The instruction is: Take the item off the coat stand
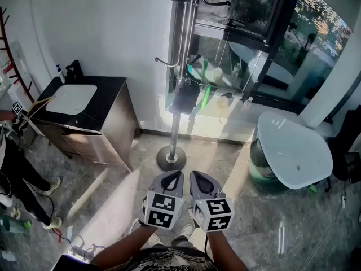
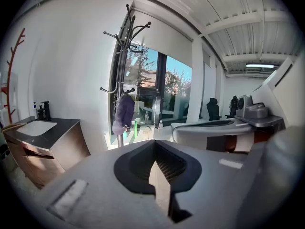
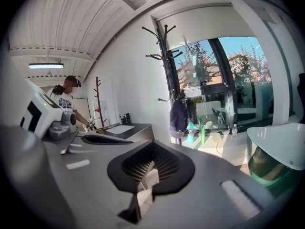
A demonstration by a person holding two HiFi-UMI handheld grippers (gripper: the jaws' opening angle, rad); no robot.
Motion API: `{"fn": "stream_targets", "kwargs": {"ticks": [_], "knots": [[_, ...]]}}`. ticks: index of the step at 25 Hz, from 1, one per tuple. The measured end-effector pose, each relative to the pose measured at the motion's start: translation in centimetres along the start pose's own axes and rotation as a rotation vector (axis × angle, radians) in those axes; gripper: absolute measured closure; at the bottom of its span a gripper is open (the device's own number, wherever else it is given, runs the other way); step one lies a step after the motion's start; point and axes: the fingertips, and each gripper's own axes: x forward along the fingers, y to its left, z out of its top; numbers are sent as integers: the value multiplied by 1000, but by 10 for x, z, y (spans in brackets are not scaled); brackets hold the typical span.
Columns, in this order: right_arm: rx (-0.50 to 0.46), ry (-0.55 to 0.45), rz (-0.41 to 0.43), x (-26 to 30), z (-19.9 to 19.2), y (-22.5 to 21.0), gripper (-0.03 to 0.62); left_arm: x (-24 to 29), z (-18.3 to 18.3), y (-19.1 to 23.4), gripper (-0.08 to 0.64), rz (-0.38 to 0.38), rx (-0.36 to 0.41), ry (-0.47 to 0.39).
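Observation:
A dark cap (image 1: pixel 184 97) hangs from a low hook of the metal coat stand (image 1: pixel 176 123), which rises from a round base in front of the window. The same cap (image 2: pixel 124 113) shows left of centre in the left gripper view, and the cap (image 3: pixel 178 119) shows right of centre in the right gripper view. My left gripper (image 1: pixel 174 177) and right gripper (image 1: pixel 198 177) sit side by side close to my body, well short of the stand's base. Both point toward the stand. The left gripper (image 2: pixel 155 162) is shut and empty, and so is the right gripper (image 3: pixel 145 168).
A dark cabinet (image 1: pixel 107 114) with a white sink stands at the left wall. A white rounded table (image 1: pixel 296 151) stands to the right. A person (image 1: pixel 14 157) stands at the far left. Green bottles (image 1: pixel 206 90) sit by the window behind the stand.

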Motion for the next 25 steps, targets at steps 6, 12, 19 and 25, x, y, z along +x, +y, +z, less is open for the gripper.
{"fn": "stream_targets", "kwargs": {"ticks": [6,12,19,25], "knots": [[19,-21,16,5,8,-33,586,25,9,-12,558,27,-4,0],[23,-24,60,14,13,-59,586,46,14,-18,559,75,4,12],[4,-22,117,24,20,-81,586,64,17,-24,560,114,-5,25],[-41,-14,162,37,22,-80,586,69,15,-18,560,154,-22,36]]}}
